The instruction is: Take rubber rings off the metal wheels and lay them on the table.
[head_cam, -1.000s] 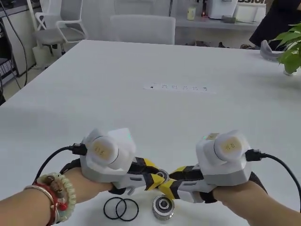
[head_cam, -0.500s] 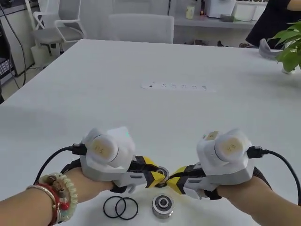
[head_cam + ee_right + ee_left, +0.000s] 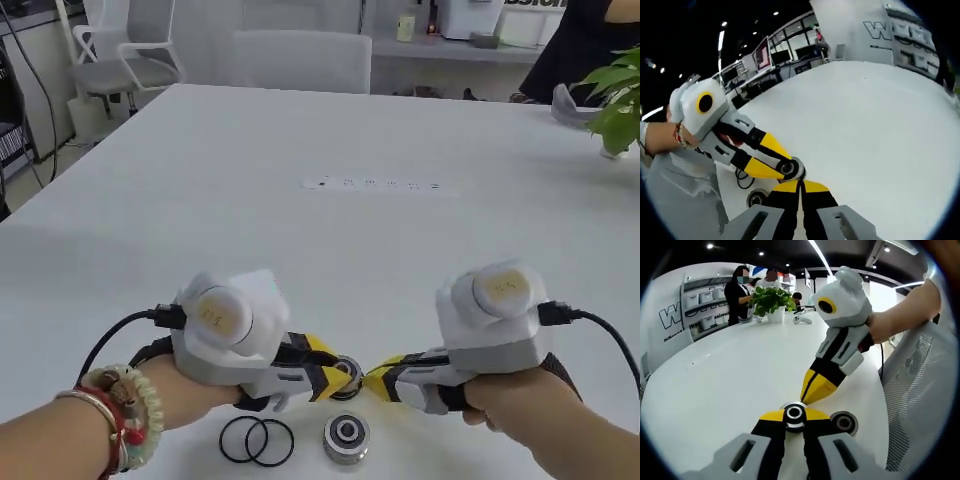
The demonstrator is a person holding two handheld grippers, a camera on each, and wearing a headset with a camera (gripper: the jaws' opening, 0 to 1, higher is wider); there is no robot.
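I am drawing the right gripper to the right, back from the wheel, and rolling its body upward.

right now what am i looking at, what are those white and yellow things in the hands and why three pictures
A person holds a hand tool in each hand: a two-jaw gripper with a camera on it. The wide picture comes from a headset camera; the two round ones look along each gripper's jaws. The left gripper clamps a small metal wheel. The right gripper, jaws together, points at that wheel. On the white table lie a second wheel and two black rubber rings.
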